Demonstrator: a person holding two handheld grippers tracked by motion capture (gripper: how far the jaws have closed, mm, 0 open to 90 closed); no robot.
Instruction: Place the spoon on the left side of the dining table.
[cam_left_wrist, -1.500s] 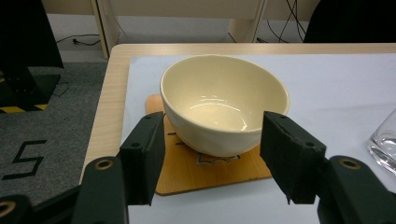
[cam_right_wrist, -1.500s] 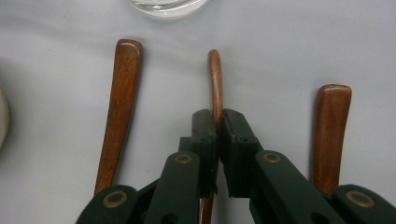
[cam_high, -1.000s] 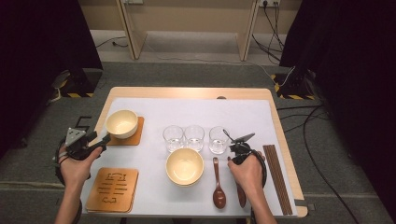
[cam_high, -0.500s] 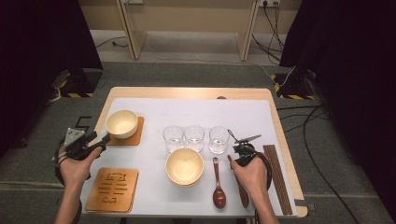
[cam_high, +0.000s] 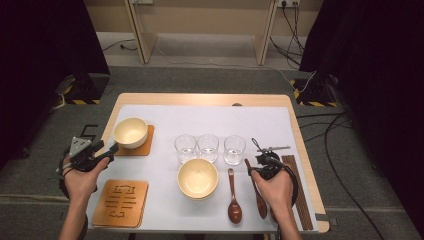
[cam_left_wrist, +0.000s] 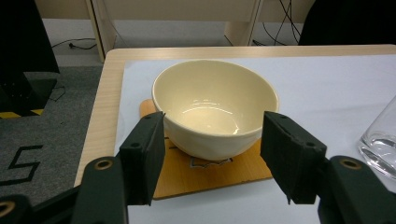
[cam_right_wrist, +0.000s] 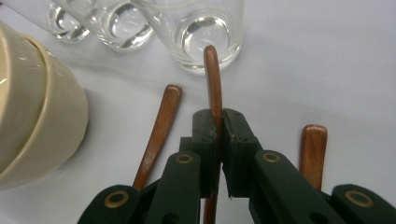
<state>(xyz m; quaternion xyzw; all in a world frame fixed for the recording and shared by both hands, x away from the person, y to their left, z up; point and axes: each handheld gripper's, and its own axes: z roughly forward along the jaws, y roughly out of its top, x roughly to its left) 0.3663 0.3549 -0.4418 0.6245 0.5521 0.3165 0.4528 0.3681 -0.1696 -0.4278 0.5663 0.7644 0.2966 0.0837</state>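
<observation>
We hold the right gripper clamped on the thin handle of a dark brown wooden spoon, its jaws pinching the shaft about midway while the handle's tip points toward the nearest of three clear drinking glasses. In the high view this spoon lies along the white table covering, just right of a second brown wooden spoon and left of the dark wooden chopsticks. To lift it well, we judge that the grip should stay centred on the shaft, so that the bowl end does not swing, and that the rise should clear the glass and the neighbouring handle.

The left gripper stands with its jaws wide apart, one on each side of the cream ceramic bowl on its square wooden coaster; the pads appear just clear of the wall. Two more cream bowls sit stacked at mid-table, and a carved wooden coaster lies empty near the front edge.
</observation>
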